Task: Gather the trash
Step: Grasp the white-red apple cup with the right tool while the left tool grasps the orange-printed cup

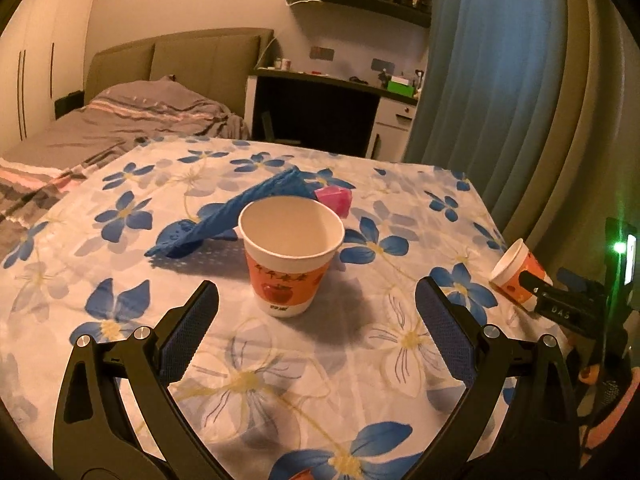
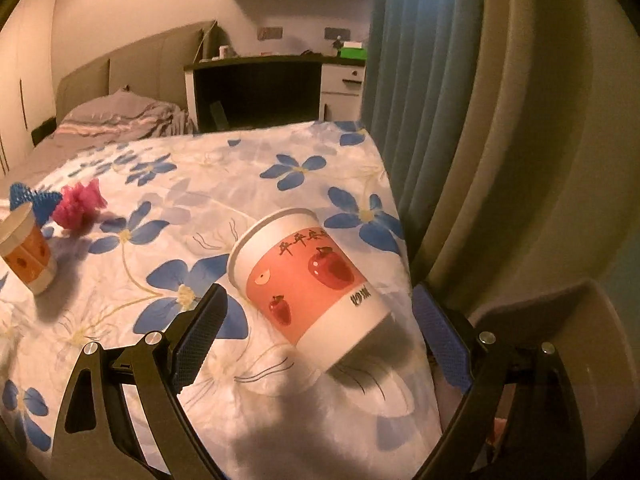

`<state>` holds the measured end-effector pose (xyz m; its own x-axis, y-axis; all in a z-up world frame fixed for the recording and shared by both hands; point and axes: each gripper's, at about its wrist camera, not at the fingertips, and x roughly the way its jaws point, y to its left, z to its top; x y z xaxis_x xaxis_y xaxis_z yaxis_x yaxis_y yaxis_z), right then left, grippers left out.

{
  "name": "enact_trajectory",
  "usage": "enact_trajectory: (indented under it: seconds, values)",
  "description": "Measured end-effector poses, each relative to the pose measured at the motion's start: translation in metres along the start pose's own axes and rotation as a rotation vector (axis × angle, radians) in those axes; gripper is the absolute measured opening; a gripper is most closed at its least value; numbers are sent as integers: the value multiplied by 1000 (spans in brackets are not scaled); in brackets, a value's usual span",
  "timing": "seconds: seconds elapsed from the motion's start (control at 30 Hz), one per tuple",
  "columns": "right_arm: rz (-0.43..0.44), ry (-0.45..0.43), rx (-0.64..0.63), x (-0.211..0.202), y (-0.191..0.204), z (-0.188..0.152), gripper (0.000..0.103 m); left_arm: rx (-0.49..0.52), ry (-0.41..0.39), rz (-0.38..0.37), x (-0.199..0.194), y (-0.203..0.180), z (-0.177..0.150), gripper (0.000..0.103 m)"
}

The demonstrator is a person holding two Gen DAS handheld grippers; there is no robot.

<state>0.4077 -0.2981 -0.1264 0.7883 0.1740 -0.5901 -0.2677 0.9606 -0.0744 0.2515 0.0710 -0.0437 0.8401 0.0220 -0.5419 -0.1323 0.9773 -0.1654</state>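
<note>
An upright paper cup (image 1: 291, 254) with an orange apple print stands on the flowered tablecloth (image 1: 120, 312); it also shows in the right wrist view (image 2: 28, 254). My left gripper (image 1: 316, 304) is open and empty, its jaws just short of this cup. A second paper cup (image 2: 308, 292) lies on its side near the table's right edge, also seen in the left wrist view (image 1: 516, 272). My right gripper (image 2: 320, 312) is open, its jaws on either side of the fallen cup. A blue crumpled wrapper (image 1: 248, 208) and a pink crumpled piece (image 1: 336, 198) lie behind the upright cup.
Blue and beige curtains (image 1: 500, 80) hang right beside the table's right edge. A bed (image 1: 120, 120) lies to the far left and a desk (image 1: 320, 108) stands behind the table. The pink piece (image 2: 78, 204) sits far left in the right wrist view.
</note>
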Motion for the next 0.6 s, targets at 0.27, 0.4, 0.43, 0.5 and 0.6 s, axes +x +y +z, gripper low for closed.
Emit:
enact_trajectory:
  seconds: [0.27,0.4,0.43,0.5,0.6]
  values:
    - [32,83,-28,20,1,4,81,-23,32,-19,15,4,1,97]
    - [46,100,-51,23,5,3,69,-41,49,-22,20,8,2,97]
    - [49,99,-53,22,6,3,67,-44,50,-24,21,9,2,97]
    - [57,97,-57,21,6,3,64,-56,54,-27,24,11,3,97]
    - [68,92,-53,18,7,1,61,-60,56,-25,28,11,6,97]
